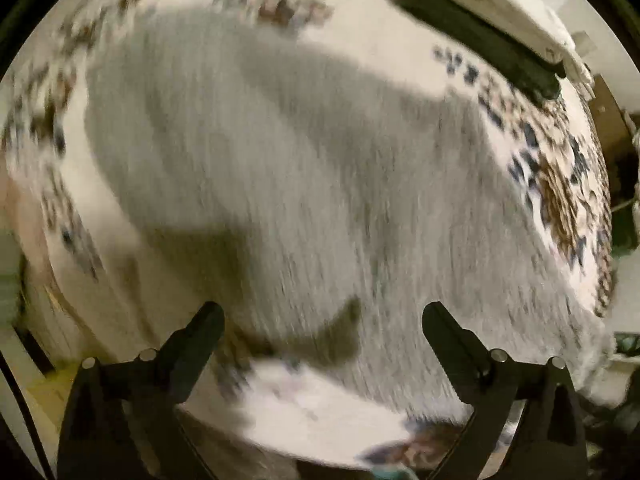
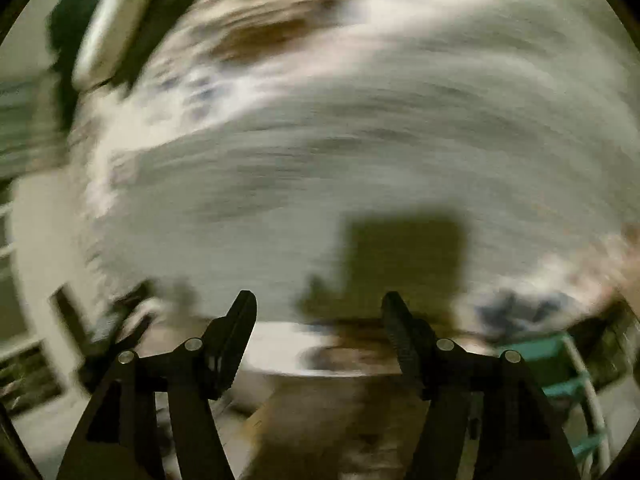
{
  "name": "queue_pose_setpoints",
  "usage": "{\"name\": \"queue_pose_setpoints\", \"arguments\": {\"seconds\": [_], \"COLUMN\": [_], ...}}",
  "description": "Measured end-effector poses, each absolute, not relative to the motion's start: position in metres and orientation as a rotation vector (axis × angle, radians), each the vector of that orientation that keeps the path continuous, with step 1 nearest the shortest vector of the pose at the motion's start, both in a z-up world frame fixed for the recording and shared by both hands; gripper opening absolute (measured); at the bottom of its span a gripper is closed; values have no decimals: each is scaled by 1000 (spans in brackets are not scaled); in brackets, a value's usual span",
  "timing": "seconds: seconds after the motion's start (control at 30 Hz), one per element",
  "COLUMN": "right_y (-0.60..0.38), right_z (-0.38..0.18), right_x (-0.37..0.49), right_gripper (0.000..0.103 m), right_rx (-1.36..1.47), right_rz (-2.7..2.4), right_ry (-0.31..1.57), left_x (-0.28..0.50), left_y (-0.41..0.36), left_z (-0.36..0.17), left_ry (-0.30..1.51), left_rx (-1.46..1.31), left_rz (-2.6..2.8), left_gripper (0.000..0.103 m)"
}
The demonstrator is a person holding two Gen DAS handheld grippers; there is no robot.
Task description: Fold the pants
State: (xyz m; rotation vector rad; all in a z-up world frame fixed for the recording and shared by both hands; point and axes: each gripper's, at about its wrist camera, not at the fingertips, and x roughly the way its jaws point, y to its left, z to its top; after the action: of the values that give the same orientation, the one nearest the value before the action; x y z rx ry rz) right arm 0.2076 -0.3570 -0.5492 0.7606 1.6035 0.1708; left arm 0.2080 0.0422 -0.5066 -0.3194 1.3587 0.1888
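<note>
Hovering between grips seems the step in hand: the grey pants [image 1: 304,184] lie spread on a patterned bedcover [image 1: 560,184], and neither tool holds cloth. Next, I judge, each must come down onto an edge or hem and pinch it for a fold. Left first: the left gripper [image 1: 322,316] stands wide apart above the fabric, nothing between its fingers. Further right, the right gripper [image 2: 318,304] is partly apart and empty too, over the pants' near edge; heavy blur hides finer detail.
</note>
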Motion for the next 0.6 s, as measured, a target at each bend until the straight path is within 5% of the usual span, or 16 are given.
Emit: {"name": "queue_pose_setpoints", "arguments": {"seconds": [0.17, 0.3, 0.6], "right_y": [-250, -183, -157], "right_z": [-560, -609, -640], "right_x": [361, 450, 409], "right_gripper": [68, 68, 57], "right_rx": [748, 777, 682], "right_rz": [463, 560, 630], "right_ry": [1539, 1662, 1966], "left_x": [273, 305, 292], "left_y": [77, 103, 126], "left_z": [-521, -547, -578], "left_ry": [1310, 1349, 1425], "left_rx": [-247, -241, -252], "left_rz": [229, 229, 189], "left_gripper": [101, 101, 101]}}
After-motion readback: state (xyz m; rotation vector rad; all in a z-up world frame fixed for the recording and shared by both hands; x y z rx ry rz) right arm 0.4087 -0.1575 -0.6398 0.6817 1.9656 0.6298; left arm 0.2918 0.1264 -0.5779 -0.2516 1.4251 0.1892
